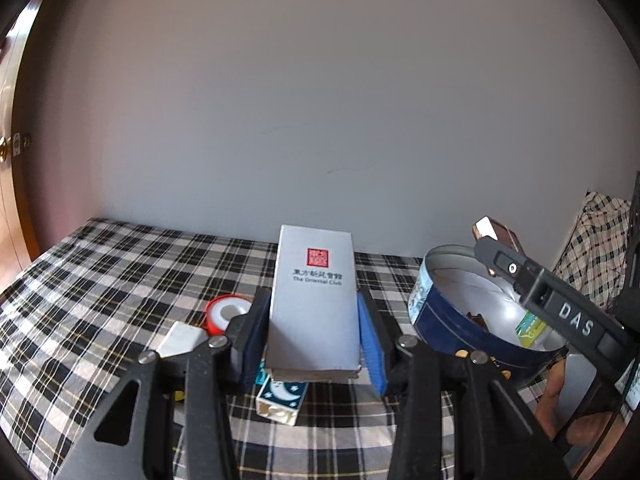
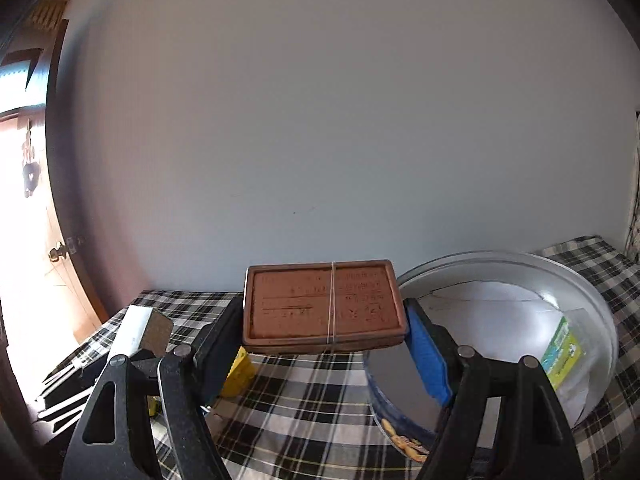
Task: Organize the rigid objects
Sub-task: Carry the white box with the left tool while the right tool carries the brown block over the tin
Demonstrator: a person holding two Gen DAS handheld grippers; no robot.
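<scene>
My left gripper point(image 1: 312, 320) is shut on a grey-white carton point(image 1: 314, 300) with a red seal, held lengthwise between the blue pads above the plaid cloth. My right gripper point(image 2: 324, 320) is shut on a flat brown box point(image 2: 324, 306) bound by a rubber band, level, just left of a round blue tin point(image 2: 400, 384). In the left wrist view the tin point(image 1: 440, 320) stands to the right. Over its rim reaches one right finger point(image 1: 520, 276) with the brown box's end point(image 1: 494, 232). The carton's end point(image 2: 138, 330) shows at the right wrist view's left.
A red and white tape roll point(image 1: 226, 312), a white piece point(image 1: 180, 338) and a small moon-print box point(image 1: 280, 398) lie on the plaid cloth point(image 1: 100, 280) under the left gripper. A yellow item point(image 2: 240, 372) lies under the right. The tin holds a green-labelled packet point(image 2: 562, 352). A wall stands behind.
</scene>
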